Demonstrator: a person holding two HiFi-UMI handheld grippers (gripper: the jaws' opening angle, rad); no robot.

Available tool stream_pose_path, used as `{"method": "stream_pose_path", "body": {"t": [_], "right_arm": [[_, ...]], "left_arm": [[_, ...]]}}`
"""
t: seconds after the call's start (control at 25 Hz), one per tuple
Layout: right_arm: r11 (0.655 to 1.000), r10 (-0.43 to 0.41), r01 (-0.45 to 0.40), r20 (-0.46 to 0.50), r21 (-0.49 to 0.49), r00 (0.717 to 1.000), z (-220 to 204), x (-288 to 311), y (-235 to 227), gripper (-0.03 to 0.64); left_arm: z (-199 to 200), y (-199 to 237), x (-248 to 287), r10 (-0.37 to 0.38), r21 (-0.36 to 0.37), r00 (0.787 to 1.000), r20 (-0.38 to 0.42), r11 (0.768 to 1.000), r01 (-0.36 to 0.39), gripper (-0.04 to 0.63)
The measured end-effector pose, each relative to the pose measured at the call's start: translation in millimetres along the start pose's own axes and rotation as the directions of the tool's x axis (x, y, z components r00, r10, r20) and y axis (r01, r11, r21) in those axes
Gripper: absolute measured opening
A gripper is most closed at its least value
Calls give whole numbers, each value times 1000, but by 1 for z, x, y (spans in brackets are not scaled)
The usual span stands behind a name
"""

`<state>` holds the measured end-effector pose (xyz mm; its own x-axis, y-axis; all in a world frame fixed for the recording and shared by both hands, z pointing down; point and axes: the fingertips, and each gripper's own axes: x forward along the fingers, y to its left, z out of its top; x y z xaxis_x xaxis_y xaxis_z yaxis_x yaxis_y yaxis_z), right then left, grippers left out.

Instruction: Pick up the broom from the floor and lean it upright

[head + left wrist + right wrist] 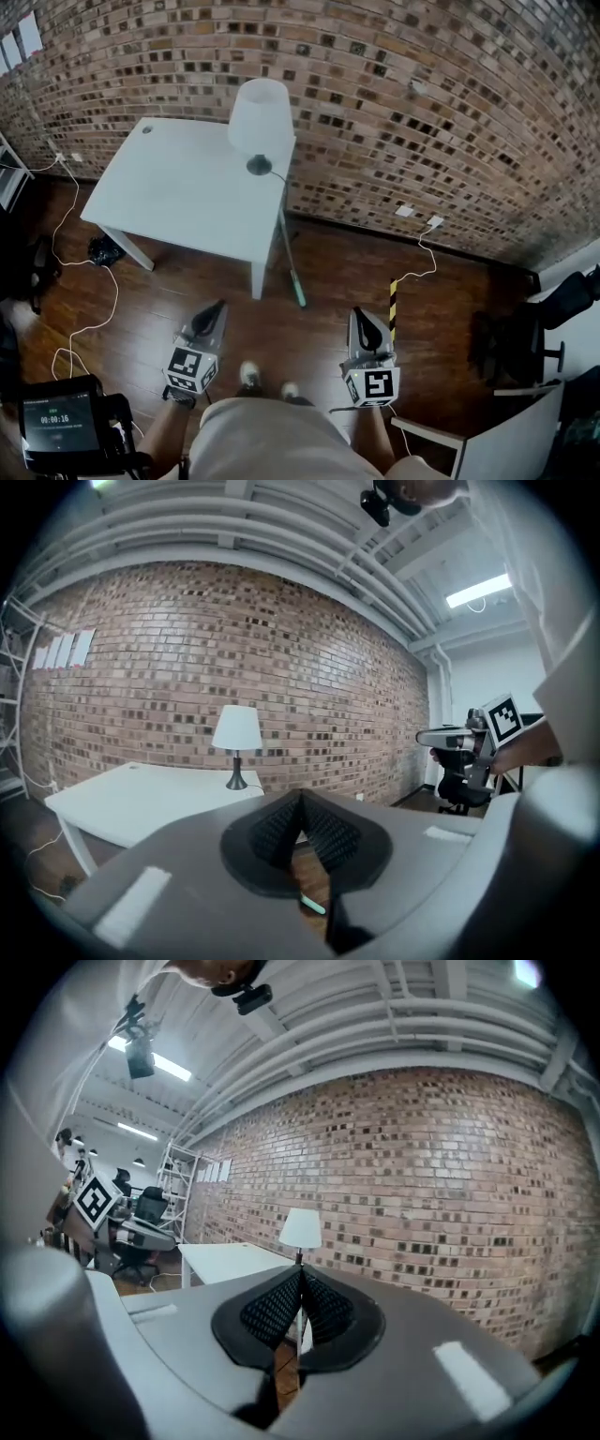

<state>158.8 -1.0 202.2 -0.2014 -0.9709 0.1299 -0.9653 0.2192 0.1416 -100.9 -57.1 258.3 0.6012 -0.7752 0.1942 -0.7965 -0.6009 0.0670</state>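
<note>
Wooden floor (337, 272) underfoot, both tools empty.
Side by side, left gripper (219, 306) and right gripper (362, 313), jaws pressed together on nothing. Just ahead, broom (292, 267), green tip on the boards, pale handle slanting up to the near corner of the white table (178, 187). Beyond, lamp (260, 117) on top, brick wall (422, 112) behind.

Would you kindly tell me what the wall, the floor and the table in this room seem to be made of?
The wall looks like bare brick, matt and rough: staggered courses with pale mortar lines. The floor looks like wood or wood-look laminate, reddish brown and glossy: plank seams and glare show. The table is smooth, matt white, probably painted or laminated board; the look leaves that open.
</note>
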Motion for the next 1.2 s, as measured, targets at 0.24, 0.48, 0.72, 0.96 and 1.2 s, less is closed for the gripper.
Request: {"method": "stream_pose_path", "body": {"t": [0.24,0.48,0.72,0.96,1.2], "right_arm": [[1000,14,-14,3,-3,1000,-3,-23,-5,14],[998,-9,4,75,63,997,4,-87,-21,12],[999,45,-45,-4,-3,999,-38,-169,-22,14],[997,45,-39,-76,71,996,-82,-239,-26,14],[985,47,-41,-29,166,998,-84,-290,-25,12]], "left_arm": [[-14,-32,-15,29,38,997,-65,999,-26,2],[-8,-83,-51,127,20,991,-39,992,-126,2],[-19,-177,-99,62,63,998,17,996,-63,2],[-43,-243,-153,62,91,998,-2,994,-61,2],[-48,-269,-187,93,58,996,-9,994,-92,2]]}}
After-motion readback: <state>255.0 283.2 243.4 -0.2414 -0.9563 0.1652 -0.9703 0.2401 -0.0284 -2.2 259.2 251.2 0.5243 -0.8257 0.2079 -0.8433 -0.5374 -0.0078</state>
